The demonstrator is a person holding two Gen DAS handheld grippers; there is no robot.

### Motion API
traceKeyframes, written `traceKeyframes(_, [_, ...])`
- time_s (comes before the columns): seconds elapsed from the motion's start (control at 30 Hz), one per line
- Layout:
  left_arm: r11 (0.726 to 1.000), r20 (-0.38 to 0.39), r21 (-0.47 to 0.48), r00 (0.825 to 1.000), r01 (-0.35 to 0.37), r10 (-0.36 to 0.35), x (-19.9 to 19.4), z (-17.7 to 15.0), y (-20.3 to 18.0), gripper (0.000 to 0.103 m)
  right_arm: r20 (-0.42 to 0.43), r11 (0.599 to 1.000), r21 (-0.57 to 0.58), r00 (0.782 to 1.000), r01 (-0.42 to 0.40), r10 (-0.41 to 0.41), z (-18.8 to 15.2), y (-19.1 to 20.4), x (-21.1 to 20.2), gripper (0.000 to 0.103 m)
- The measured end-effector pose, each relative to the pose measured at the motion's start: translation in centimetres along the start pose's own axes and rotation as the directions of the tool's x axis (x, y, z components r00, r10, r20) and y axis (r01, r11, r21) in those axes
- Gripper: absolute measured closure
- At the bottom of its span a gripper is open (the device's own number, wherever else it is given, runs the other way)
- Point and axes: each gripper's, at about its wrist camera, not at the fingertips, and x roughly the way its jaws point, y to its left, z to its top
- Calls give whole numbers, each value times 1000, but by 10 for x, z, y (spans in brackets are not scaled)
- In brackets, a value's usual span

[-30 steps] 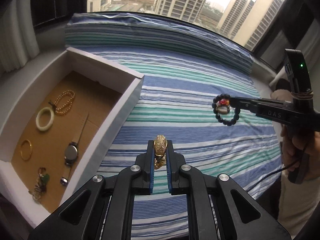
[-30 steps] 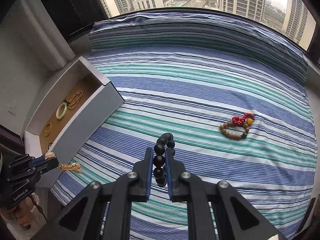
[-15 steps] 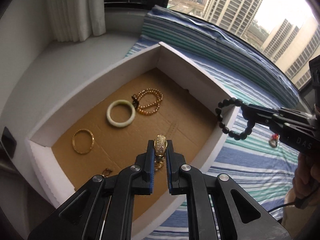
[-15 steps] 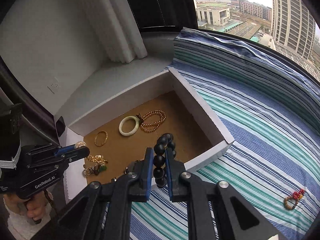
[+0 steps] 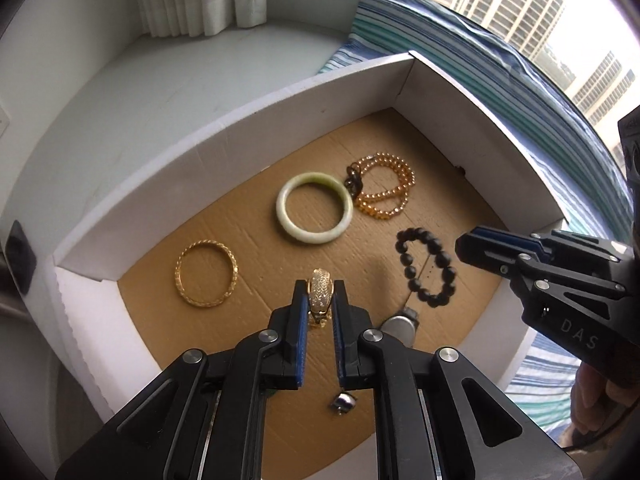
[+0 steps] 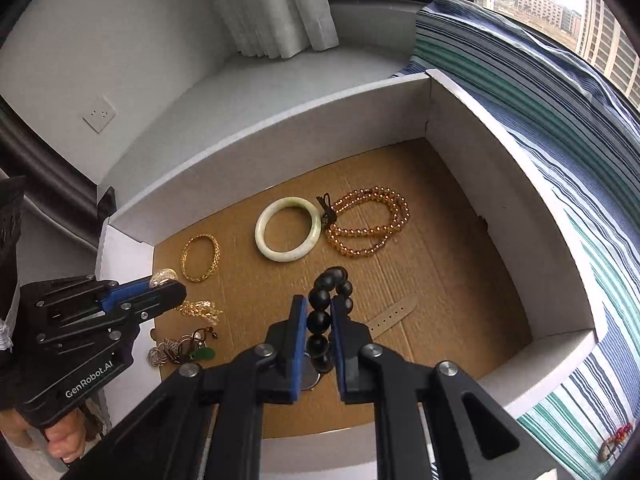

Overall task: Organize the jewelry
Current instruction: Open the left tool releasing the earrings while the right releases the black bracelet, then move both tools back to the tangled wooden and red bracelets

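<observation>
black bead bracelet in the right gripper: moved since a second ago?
Yes. The black bead bracelet, between the right gripper's pads, has gone from over the striped bedspread to above the white box's cardboard floor, just this side of the jade bangle.

A gold pavé bracelet (image 5: 319,295) stands upright between the left gripper (image 5: 320,312) pads, its chain hanging below. A black bead bracelet (image 6: 325,312) sits between the right gripper (image 6: 316,332) pads, seemingly still pinched, over the box (image 6: 280,136).
</observation>
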Motion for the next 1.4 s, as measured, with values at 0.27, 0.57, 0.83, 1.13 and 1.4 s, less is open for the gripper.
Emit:
traceKeyframes(0.27, [999,101,27,994,-35,32,-38,-8,-12,34,130,996,24,988,-87,83,-12,-1,-54,65])
traceKeyframes(0.57, [978,151,194,982,82,-112,-79,-77,-107,13,233,997,53,971,48,-59,-118,-50,-140,58])
traceKeyframes(0.83, [892,13,414,978,183,-207,-19,-179,-254,10,151,927,237,932,290,-330,-286,-134,-154,58])
traceKeyframes(1.13, [806,-79,558,979,198,-186,49,-249,-352,10,-1,757,523,889,392,-459,-432,-218,-159,58])
traceKeyframes(1.4, [786,-85,590,982,186,-168,55,-250,-378,10,26,721,606,898,335,-439,-466,-238,-164,58])
